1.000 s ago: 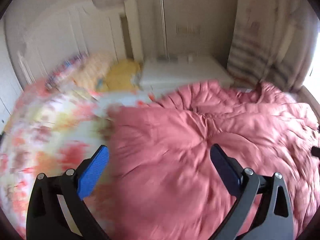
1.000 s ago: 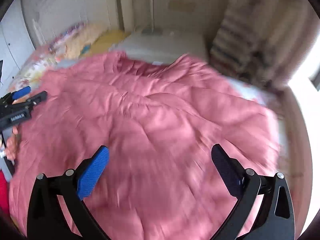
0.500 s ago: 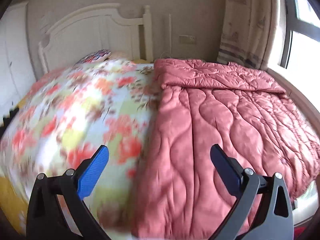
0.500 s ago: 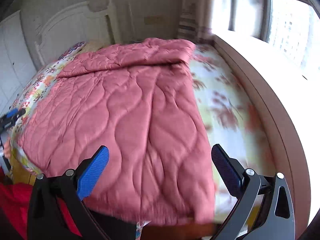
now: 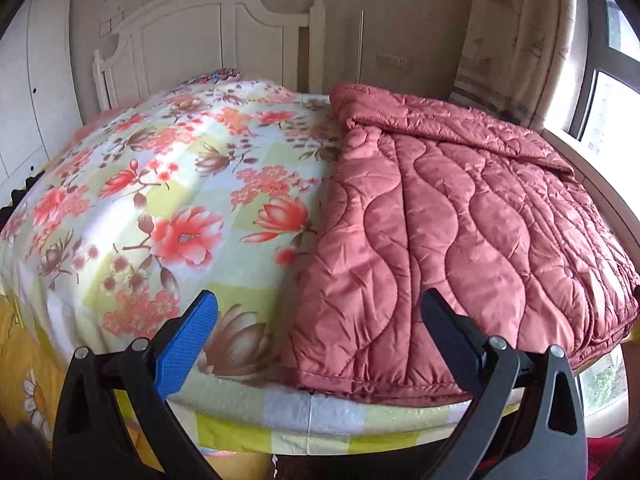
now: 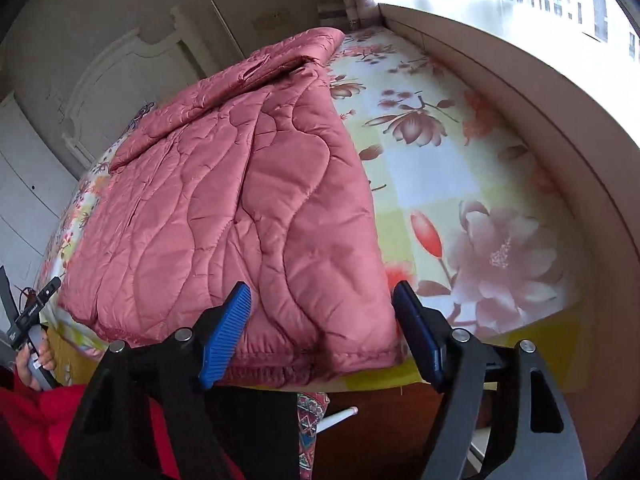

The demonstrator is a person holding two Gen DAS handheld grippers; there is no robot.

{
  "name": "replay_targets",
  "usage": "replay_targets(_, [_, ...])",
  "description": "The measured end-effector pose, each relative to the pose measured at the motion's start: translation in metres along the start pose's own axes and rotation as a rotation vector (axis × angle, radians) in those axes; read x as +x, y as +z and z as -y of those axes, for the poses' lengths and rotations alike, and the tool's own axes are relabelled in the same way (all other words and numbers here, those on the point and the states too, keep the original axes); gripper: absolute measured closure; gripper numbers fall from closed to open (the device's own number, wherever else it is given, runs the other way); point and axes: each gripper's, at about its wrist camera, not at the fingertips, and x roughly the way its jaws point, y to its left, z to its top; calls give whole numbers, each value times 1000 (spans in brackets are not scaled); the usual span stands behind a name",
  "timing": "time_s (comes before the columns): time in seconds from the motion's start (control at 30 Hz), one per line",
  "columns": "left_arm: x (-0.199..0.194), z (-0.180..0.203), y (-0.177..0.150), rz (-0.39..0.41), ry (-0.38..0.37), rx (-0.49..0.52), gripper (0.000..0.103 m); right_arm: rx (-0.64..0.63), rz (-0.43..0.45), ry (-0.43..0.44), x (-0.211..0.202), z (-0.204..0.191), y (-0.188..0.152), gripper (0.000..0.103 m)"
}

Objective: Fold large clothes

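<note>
The quilted pink padded quilt (image 5: 460, 232) lies folded at least once across the right half of the frame on the floral-sheeted bed (image 5: 168, 208), further folds left, while the left tongs (image 5: 316, 344) stand spread and empty and the right tongs (image 6: 322, 332) are closing at its near hem, not yet pinching.

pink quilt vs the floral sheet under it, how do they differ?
Colour: the pink quilt is one plain colour; the floral bed sheet is printed with red and brown flowers on pale checks.
Surface: the quilt is puffy with wavy stitching; the sheet looks flat and smooth.
Pose: the quilt lies folded in layers over part of the bed; the sheet lies spread across the mattress beneath it.
Shared: both reach the bed's near edge.
</note>
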Motion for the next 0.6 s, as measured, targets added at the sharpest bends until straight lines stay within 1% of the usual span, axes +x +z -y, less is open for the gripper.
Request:
replay_targets(0.07, [-3,0,-1,9,0,6,2,-15,2,2,3,-5,0,32])
replay_targets(0.13, [-3,-2,-4,2,-8,3,2,-44,-1,-30,4,-11,-1,55])
replay_targets(0.2, [-3,-4,-8,-16,-27,-6,2,-39,-17,2,5,-13,-4,73])
replay_targets(0.23, [-3,-5,-10,-27,-35,-15,2,-34,-16,3,4,-13,-5,77])
replay_targets(0.3, [-5,-7,-12,-29,-39,-31,2,-41,-8,-7,3,-14,-6,80])
replay_targets(0.37, [-6,-9,-13,-36,-28,-31,2,-52,-7,-18,3,-17,-6,81])
replay_targets(0.43, [-7,-11,-13,-44,-35,-33,2,-65,-5,-21,3,-17,-6,81])
replay_targets(0.5, [-4,-14,-12,-64,-61,-58,2,-63,-6,-18,3,-16,-6,81])
replay_targets(0.6, [9,-16,-11,-118,-114,-99,3,-73,-7,-27,4,-16,-6,81])
